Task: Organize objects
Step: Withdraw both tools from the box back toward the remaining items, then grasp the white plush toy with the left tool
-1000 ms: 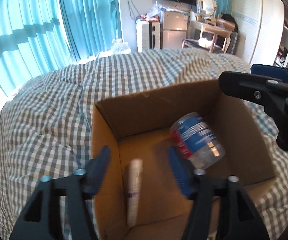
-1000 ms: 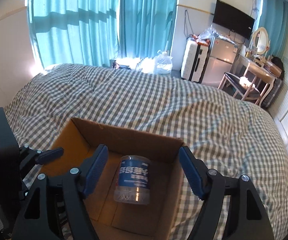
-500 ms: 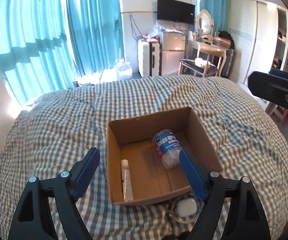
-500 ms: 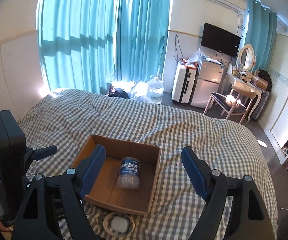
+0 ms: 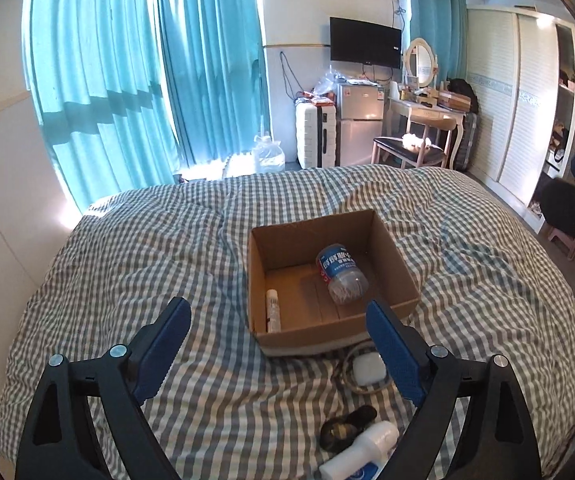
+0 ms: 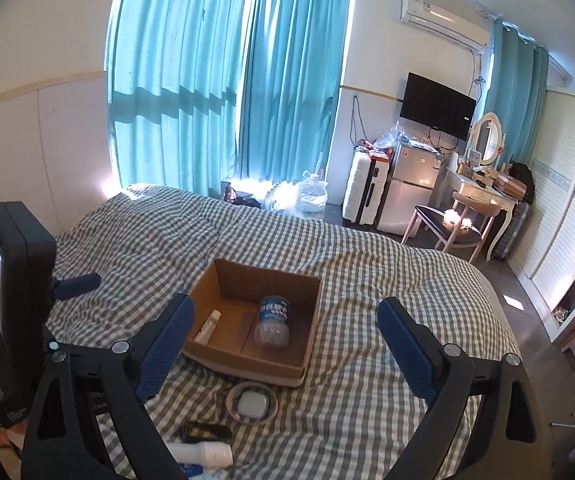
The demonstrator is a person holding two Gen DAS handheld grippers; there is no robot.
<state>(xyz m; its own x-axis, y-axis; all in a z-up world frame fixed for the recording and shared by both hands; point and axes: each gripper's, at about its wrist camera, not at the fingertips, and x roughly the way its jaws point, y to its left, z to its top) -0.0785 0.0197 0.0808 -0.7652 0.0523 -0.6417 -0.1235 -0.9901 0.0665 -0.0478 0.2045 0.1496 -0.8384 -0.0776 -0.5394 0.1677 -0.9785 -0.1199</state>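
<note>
An open cardboard box (image 5: 397, 264) (image 6: 311, 320) sits on the checked bed. Inside it a clear jar with a blue label (image 5: 341, 274) (image 6: 273, 320) lies on its side, and a white tube (image 5: 272, 310) (image 6: 209, 326) rests along the left wall. My left gripper (image 5: 276, 305) hangs well above and short of the box, jaws opening, nothing between them. My right gripper (image 6: 285, 302) is likewise raised and back from the box, jaws opening and empty.
In front of the box lie a white case in a coiled cable (image 5: 367, 370) (image 6: 252, 402), a small black item (image 5: 345, 426) (image 6: 203, 430) and a white bottle (image 5: 361, 456) (image 6: 203, 452). The checked bedcover (image 5: 147, 264) spreads all around. Beyond the bed are curtains, a suitcase, a fridge and a chair.
Both grippers have drawn back and up from the box, and their jaws have spread wider. The box looks smaller, and the loose items in front of it have come into view.
</note>
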